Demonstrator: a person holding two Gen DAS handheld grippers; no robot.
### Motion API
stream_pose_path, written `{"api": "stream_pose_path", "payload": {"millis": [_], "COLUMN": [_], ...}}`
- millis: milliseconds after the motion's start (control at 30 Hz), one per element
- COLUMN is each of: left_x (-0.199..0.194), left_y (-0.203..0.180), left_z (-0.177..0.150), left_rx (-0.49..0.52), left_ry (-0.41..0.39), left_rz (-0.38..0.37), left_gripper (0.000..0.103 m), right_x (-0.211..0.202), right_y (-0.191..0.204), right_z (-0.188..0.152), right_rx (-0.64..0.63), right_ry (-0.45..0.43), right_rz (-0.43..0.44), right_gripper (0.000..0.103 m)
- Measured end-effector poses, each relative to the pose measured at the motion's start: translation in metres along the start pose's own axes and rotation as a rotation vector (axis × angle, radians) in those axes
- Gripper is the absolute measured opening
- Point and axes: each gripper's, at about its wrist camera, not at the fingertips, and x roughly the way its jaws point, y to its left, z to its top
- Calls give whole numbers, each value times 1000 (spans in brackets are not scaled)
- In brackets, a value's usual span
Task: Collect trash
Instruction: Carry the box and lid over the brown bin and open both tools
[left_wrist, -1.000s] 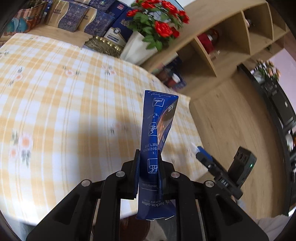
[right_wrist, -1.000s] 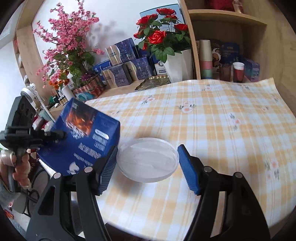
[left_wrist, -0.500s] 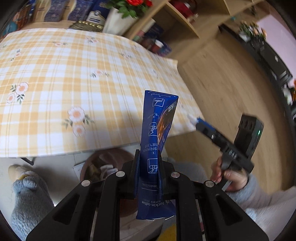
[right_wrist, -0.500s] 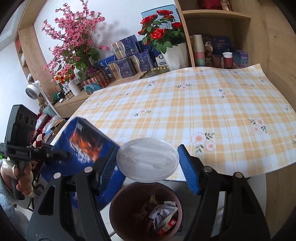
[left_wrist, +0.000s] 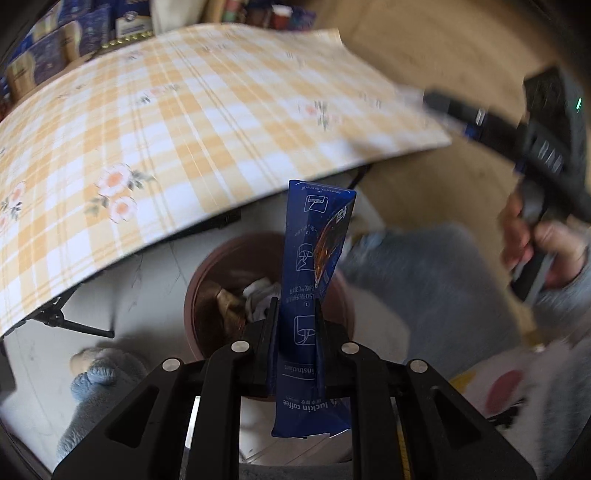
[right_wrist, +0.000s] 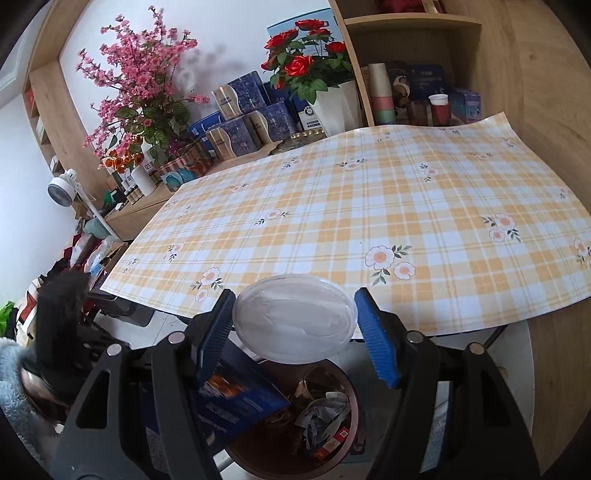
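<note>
Flattened glossy blue carton (left_wrist: 314, 295) pinched in left gripper (left_wrist: 295, 325), round translucent plastic lid (right_wrist: 293, 323) clamped in right gripper (right_wrist: 295, 332)

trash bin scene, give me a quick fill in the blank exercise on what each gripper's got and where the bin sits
1. The left gripper is shut on a flattened ____ box.
2. The right gripper grips a clear plastic ____.
3. The brown trash bin stands on the ____, below the table edge.
4. The tablecloth's checks are white and ____.

Missing words: blue; lid; floor; yellow

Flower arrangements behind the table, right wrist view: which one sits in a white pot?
The red roses, in the white pot beside the shelf. The pink blossoms, further left, show no white pot.
</note>
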Motion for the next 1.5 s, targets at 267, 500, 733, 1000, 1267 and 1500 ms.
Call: {"api": "stream_pose_path", "payload": {"millis": [267, 500, 733, 1000, 1267, 1500], "left_x": [63, 100, 95, 36, -51, -103], "left_y": [4, 19, 9, 0, 12, 25], "left_z": [-2, 3, 6, 16, 18, 12], "left_rx": [41, -6, 2, -13, -136, -217], "left_ry": [117, 153, 110, -73, -343, -476], "left_rz": [82, 114, 119, 212, 383, 530], "left_gripper": [16, 16, 59, 86, 94, 97], "right_x": [8, 9, 9, 12, 40, 88], "right_y": [-8, -13, -16, -11, 15, 33], "right_z": [-4, -8, -16, -30, -66, -98], "right_rx": [22, 33, 48, 34, -61, -123], "right_ry": [20, 33, 57, 116, 287, 455], "right_rz": [3, -15, -26, -27, 24, 30], "right_gripper": [67, 67, 67, 67, 67, 67]}}
